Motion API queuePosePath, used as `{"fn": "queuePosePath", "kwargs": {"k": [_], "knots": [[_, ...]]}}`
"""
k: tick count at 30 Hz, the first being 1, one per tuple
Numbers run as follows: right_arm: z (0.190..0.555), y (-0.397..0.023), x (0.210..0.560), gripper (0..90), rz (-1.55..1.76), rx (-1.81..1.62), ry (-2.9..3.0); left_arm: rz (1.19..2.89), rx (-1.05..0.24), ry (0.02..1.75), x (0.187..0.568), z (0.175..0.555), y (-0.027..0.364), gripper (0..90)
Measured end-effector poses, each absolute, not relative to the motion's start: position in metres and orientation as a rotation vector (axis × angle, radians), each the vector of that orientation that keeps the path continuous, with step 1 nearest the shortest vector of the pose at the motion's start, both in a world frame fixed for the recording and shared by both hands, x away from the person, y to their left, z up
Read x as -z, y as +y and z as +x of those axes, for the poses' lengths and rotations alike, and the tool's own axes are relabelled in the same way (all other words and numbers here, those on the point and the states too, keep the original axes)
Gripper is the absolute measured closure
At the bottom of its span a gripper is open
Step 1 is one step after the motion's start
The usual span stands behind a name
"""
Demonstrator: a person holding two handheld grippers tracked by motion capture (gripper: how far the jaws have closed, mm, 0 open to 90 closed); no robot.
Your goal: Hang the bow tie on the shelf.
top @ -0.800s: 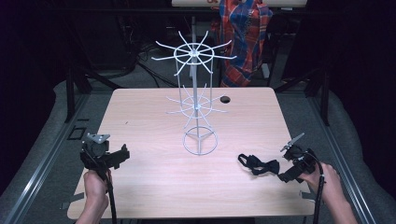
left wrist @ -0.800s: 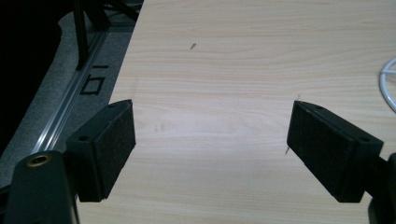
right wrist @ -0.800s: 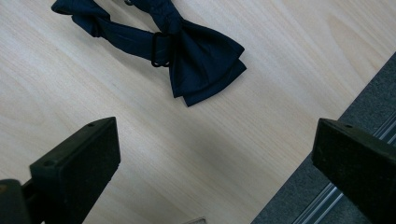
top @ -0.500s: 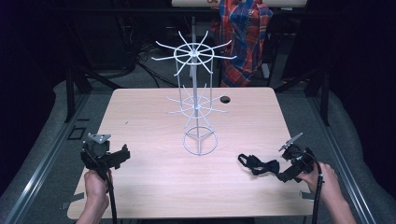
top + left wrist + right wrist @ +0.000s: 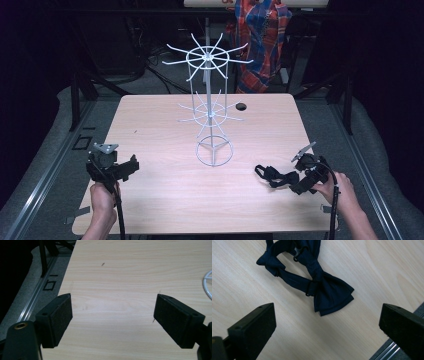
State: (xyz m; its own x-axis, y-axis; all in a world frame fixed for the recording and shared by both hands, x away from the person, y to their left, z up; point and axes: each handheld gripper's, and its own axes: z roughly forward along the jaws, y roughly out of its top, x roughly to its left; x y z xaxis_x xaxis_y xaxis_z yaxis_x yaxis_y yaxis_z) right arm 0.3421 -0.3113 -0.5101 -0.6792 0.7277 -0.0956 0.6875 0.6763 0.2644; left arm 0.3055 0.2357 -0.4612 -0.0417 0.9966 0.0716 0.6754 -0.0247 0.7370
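Observation:
A dark navy bow tie (image 5: 272, 176) with its strap lies flat on the wooden table (image 5: 165, 200) near the front right. My right gripper (image 5: 295, 183) sits just to its right and points at it. In the right gripper view the bow tie (image 5: 329, 293) lies ahead of the wide-apart jaws, and my right gripper (image 5: 326, 315) is open and touches nothing. My left gripper (image 5: 131, 167) hovers over the front left of the table. It is open too, with bare wood between its pads (image 5: 113, 303).
A tall white wire rack (image 5: 210, 107) with two tiers of radiating hooks stands mid-table; its ring base (image 5: 208, 287) shows at the right edge of the left gripper view. A small dark hole (image 5: 241, 106) lies behind it. A plaid garment (image 5: 260, 40) hangs beyond the table.

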Motion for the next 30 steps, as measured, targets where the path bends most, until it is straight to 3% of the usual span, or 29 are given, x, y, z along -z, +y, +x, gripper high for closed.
{"fn": "queuePosePath", "kwargs": {"k": [7, 19, 26, 30], "knots": [[0.353, -0.299, 0.512, 8.6, 1.06, -0.332, 2.751, 1.753, -0.853, 1.76, 0.462, 0.306, 0.235, 15.8], [0.365, -0.283, 0.521, 32.5, 1.04, -0.31, 2.784, 1.759, -0.858, 1.757, 0.462, 0.306, 0.234, 15.8], [0.367, -0.28, 0.528, 41.3, 1.052, -0.262, 2.792, 1.757, -0.86, 1.758, 0.463, 0.307, 0.234, 15.8], [0.365, -0.279, 0.531, 53.1, 1.039, -0.221, 2.782, 1.76, -0.863, 1.755, 0.464, 0.307, 0.233, 15.8]]}}
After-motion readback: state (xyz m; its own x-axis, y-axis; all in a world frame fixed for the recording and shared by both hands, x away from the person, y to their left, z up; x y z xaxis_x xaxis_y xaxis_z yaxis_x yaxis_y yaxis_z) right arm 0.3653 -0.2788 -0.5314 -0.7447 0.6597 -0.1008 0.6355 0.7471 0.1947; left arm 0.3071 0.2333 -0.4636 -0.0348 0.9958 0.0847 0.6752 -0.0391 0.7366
